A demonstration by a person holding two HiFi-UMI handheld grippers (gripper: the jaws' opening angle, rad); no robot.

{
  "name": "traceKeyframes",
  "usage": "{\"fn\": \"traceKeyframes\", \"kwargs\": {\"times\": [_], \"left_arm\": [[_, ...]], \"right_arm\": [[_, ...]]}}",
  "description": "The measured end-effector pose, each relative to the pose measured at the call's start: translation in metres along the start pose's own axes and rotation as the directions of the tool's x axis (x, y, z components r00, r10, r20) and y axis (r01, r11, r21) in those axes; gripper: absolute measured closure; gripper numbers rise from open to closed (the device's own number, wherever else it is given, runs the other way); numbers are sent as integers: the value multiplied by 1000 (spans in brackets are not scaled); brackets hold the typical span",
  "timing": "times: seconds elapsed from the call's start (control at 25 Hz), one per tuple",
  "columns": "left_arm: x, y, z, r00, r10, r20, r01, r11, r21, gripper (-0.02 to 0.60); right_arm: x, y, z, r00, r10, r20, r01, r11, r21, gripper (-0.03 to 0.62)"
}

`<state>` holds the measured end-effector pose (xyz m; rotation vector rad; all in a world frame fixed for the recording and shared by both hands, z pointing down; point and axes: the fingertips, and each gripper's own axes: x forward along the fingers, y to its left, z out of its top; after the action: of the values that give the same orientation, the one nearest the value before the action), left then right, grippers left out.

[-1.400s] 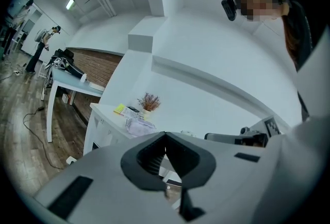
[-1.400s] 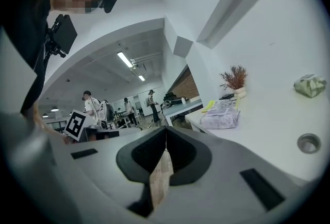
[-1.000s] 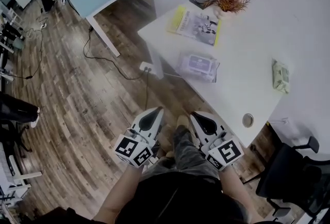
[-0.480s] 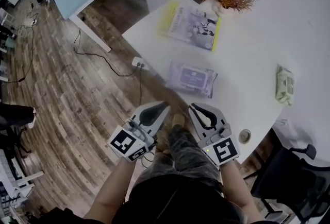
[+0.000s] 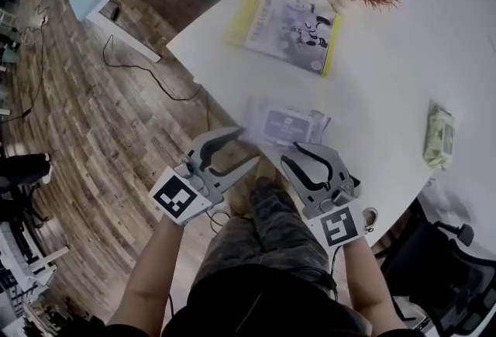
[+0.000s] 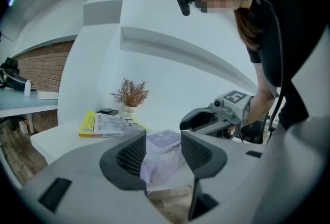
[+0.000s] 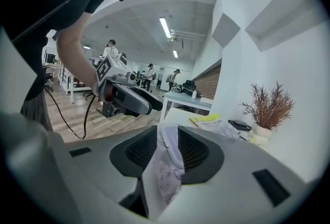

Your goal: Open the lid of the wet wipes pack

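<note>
The wet wipes pack (image 5: pixel 285 125) lay flat near the edge of the white table (image 5: pixel 387 56), its purple label facing up, though the print on it was too small for me to read. The same went for the cover of the yellow-spined book (image 5: pixel 291 25) further along. The only clear marks were the black-and-white squares on the cubes. The left gripper (image 5: pixel 249 148) and right gripper (image 5: pixel 291 156) had both just been spreading their jaws. Each pair stood apart at the pack's near side, the pack showing in the gap and neither pressing on it. From above I could also see a small green pack (image 5: pixel 439 138) off to the right, which neither gripper view caught. The left gripper view alone showed a brick wall (image 6: pixel 44 66), and the right gripper view alone showed people (image 7: pixel 111 50) standing far down the office.
</note>
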<state>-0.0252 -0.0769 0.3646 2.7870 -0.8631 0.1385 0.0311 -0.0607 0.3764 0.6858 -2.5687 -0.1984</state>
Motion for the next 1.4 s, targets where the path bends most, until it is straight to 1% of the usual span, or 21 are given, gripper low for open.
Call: {"fn": "traceKeyframes", "kwargs": {"times": [0.08, 0.16, 0.24, 0.32, 0.4, 0.52, 0.68, 0.72, 0.76, 0.84, 0.92, 1.0, 1.12, 1.24, 1.4], "left_arm": [[7, 6, -5, 999, -26, -38, 28, 999, 45, 339], [12, 8, -10, 994, -63, -86, 72, 991, 109, 290], [18, 10, -16, 984, -104, -142, 128, 976, 175, 246], [26, 12, -22, 972, -134, -193, 176, 959, 222, 214], [32, 14, -27, 957, -160, -241, 223, 939, 263, 191], [41, 17, -36, 931, -191, -310, 290, 903, 316, 172], [49, 21, -53, 888, -197, -415, 373, 837, 401, 160], [51, 21, -56, 880, -203, -430, 389, 826, 407, 157], [53, 21, -58, 874, -211, -438, 401, 822, 405, 155], [56, 21, -60, 866, -230, -443, 416, 824, 386, 153], [58, 20, -61, 862, -251, -440, 424, 832, 357, 153], [59, 19, -61, 868, -264, -420, 420, 842, 338, 155], [60, 20, -61, 880, -263, -396, 405, 851, 334, 155], [61, 20, -62, 881, -262, -395, 403, 852, 335, 155], [60, 19, -63, 879, -263, -398, 406, 852, 332, 155]], "right_arm": [[5, -2, -1, 1000, 15, -6, -16, 1000, -18, 465], [8, -4, -2, 1000, 29, -7, -30, 999, -23, 459], [11, -5, -3, 999, 45, -10, -46, 999, -27, 454], [16, -5, -4, 998, 65, -17, -66, 997, -36, 450], [20, -5, -6, 996, 84, -27, -85, 995, -42, 450], [23, -4, -8, 994, 103, -46, -105, 993, -49, 450], [29, -7, -11, 995, 87, -57, -91, 994, -60, 450], [30, -7, -13, 994, 86, -60, -90, 994, -67, 450], [31, -7, -14, 994, 87, -63, -91, 993, -74, 450], [31, -6, -15, 994, 86, -63, -92, 991, -93, 448], [32, -5, -13, 995, 80, -55, -86, 987, -137, 450], [34, -5, -12, 995, 79, -57, -87, 981, -176, 450], [35, -4, -14, 994, 92, -62, -102, 975, -199, 459], [34, -4, -14, 994, 99, -49, -107, 977, -183, 476], [34, -4, -13, 986, 157, -54, -162, 982, -98, 485]]}}
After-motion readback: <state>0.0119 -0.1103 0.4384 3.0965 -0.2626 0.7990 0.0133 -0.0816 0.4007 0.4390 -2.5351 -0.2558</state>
